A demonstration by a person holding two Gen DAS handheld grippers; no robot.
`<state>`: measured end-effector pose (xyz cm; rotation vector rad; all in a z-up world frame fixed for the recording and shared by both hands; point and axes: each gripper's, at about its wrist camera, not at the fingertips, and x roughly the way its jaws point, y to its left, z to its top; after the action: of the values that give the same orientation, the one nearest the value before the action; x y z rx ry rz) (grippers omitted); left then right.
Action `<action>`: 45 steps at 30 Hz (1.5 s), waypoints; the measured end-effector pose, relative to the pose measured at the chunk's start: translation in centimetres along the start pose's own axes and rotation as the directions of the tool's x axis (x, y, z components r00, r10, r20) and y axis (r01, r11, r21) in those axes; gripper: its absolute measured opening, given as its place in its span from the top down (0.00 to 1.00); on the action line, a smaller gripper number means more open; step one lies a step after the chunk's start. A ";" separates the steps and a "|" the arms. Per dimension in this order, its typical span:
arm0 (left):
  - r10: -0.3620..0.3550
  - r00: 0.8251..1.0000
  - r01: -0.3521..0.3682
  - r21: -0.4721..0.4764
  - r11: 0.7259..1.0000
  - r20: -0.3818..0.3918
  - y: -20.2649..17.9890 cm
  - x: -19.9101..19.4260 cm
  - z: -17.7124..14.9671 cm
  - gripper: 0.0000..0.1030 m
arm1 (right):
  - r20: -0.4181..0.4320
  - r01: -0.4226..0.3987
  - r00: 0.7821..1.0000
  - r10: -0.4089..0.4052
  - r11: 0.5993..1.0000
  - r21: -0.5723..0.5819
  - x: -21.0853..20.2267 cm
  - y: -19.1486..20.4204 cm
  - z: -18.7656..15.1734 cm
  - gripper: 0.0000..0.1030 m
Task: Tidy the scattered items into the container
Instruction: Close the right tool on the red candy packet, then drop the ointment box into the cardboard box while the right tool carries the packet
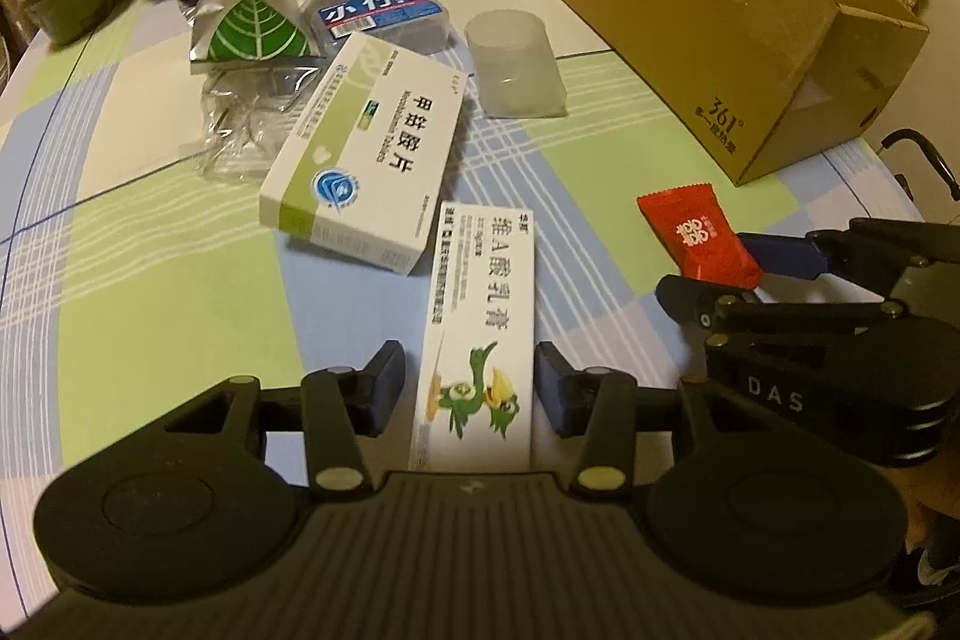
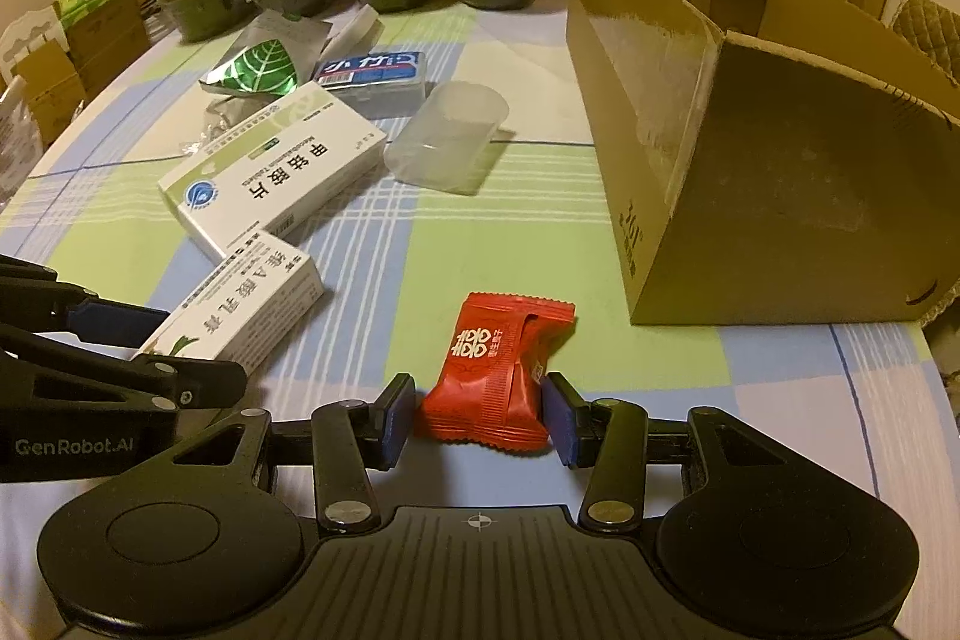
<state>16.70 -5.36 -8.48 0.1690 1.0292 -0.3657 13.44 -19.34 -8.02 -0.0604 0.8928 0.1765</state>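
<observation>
Right now red candy packet (image 2: 493,377) lies on the surface (image 2: 372,292) between right gripper (image 2: 480,415) fingers, narrow, pads at its sides, full clamp unclear; ointment box (image 1: 477,334) sits between left gripper (image 1: 470,388) fingers, wide, gaps both sides; cardboard box (image 2: 720,148) stands near, right; squeeze both mid-body, lift straight, avoid crushing wrapper; box interior hidden, box's near end cut off.

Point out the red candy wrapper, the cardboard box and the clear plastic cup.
red candy wrapper (image 2: 489,376), right wrist view, middle of the packet.
cardboard box (image 2: 798,196), right wrist view, near end wall.
clear plastic cup (image 1: 517,67), left wrist view, its side.
</observation>
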 end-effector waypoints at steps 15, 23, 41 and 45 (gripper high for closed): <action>0.006 1.000 -0.006 0.010 1.000 -0.014 -0.2 0.4 0.0 0.67 | 0.005 0.014 1.000 -0.015 0.999 0.038 1.2 -0.5 1.1 0.31; 0.005 1.000 -0.005 0.013 1.000 -0.009 -0.4 -0.1 -0.2 0.68 | 0.004 0.026 1.000 -0.026 1.000 0.001 0.9 -0.5 1.2 0.66; -0.002 0.999 0.002 -0.004 1.000 0.039 -1.4 -4.1 -0.4 0.68 | 0.065 0.023 0.998 -0.022 1.000 -0.008 -4.2 -0.3 1.5 0.66; 0.001 0.998 -0.001 -0.001 1.000 0.057 -1.8 -5.3 -0.1 0.68 | 0.085 0.026 0.996 -0.025 1.000 -0.008 -5.5 -0.4 1.8 0.66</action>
<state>13.47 -5.87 -3.92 0.1577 0.9725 -0.3670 11.52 -20.18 -2.63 -0.0720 0.8065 0.1579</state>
